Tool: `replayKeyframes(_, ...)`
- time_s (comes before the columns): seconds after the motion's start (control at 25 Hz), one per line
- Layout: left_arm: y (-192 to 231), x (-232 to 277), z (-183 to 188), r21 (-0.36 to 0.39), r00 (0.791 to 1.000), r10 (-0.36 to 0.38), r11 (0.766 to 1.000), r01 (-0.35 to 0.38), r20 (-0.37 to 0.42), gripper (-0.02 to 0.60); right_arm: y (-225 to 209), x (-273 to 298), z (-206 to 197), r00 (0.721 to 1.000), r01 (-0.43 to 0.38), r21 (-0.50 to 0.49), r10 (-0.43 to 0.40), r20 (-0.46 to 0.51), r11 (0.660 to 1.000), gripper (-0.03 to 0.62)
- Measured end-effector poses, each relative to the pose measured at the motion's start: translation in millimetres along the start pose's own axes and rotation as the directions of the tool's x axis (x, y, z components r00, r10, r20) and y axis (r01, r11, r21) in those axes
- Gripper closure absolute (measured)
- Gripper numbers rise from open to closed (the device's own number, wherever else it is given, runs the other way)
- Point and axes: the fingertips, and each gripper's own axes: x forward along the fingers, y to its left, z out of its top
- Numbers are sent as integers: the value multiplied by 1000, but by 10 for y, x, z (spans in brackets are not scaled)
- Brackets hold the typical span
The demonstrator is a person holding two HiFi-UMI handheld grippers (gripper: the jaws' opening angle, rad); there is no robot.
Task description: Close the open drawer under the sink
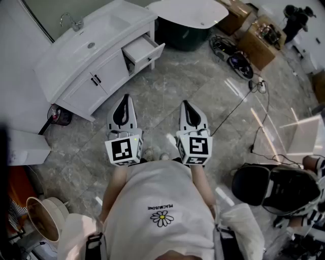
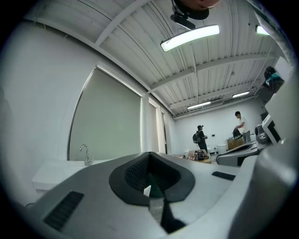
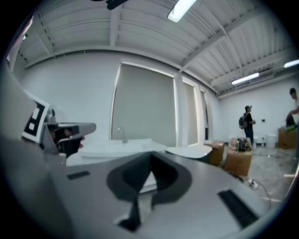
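Note:
The white vanity [image 1: 76, 66] with its sink basin [image 1: 91, 44] and faucet [image 1: 71, 21] stands at the upper left of the head view. Its top right drawer [image 1: 143, 51] is pulled out, front panel facing the floor space. Both grippers hover over the marble floor, well short of the vanity. My left gripper [image 1: 125, 97] and right gripper [image 1: 186, 103] are side by side, pointing toward the cabinet, jaws together and holding nothing. In the left gripper view the left gripper [image 2: 149, 161] points above the faucet [image 2: 84, 150]. The right gripper [image 3: 150, 161] faces the vanity top [image 3: 121, 145].
A white round tabletop [image 1: 188, 12] over a dark tub sits just right of the drawer. Cardboard boxes [image 1: 259, 38], cables [image 1: 238, 66] and a black bag [image 1: 277, 188] lie to the right. A small can [image 1: 53, 114] stands by the vanity's left end. Two people [image 2: 201, 139] are far off.

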Motion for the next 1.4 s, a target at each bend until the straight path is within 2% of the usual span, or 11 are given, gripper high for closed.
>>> replayKeyframes(0.48, -26, -21, 41, -20, 1000, -5, 1000, 5, 2, 561, -59, -34, 68, 1000, 11, -24, -10, 10, 1000, 566)
replayKeyframes(0.68, -42, 8, 30, -17, 1000, -5, 1000, 5, -6, 561, -102, -31, 69, 1000, -9, 17, 9, 29, 1000, 566)
replayKeyframes(1.0, -122, 112, 42, -30, 1000, 24, 999, -24, -17, 561, -386, -65, 13, 1000, -20, 27, 20, -20, 999, 565)
replayKeyframes(1.16, -286, 166, 102, -37, 999, 35, 999, -35, 5, 561, -639, -112, -50, 999, -39, 27, 39, -23, 999, 565)
replayKeyframes(1.4, -375, 275, -123, -52, 1000, 7, 999, -7, -9, 561, -748, -162, -239, 999, -18, 53, 21, -44, 998, 565)
